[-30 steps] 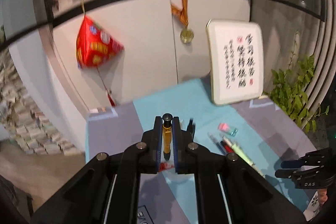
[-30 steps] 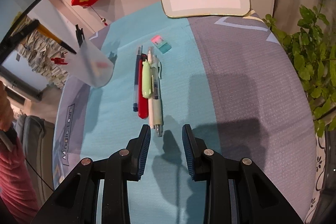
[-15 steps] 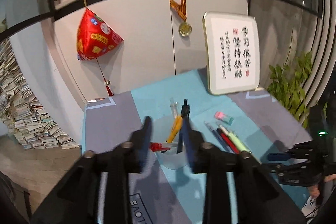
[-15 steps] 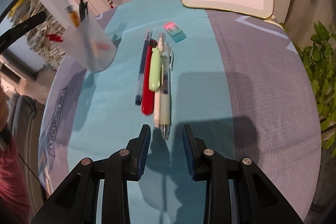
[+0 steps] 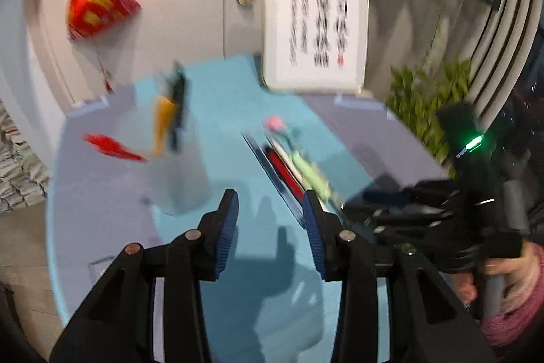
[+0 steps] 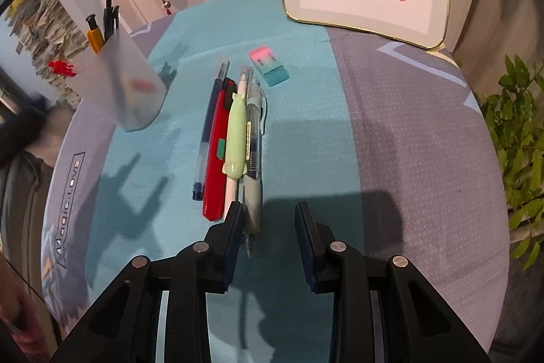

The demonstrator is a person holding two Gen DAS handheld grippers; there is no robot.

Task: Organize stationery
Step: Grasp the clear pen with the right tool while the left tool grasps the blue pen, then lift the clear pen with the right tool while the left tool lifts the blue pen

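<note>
— How many pens lie loose?
— Four pens (image 6: 234,138) lie side by side right of the frosted cup (image 6: 125,84), one eraser (image 6: 268,65) beyond them.
— And the grippers?
— The right gripper (image 6: 268,223) gapes at their tips; the left gripper (image 5: 270,213) spreads wide, empty.

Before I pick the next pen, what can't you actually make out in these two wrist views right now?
- Left wrist view: motion blur smears the pen cup and the pens in it; their count is unclear.
- Right wrist view: the frosted wall of the pen cup hides the pens' lower parts.
- Right wrist view: the right gripper finger covers the white pen tip.
- Left gripper: open, empty.
</note>
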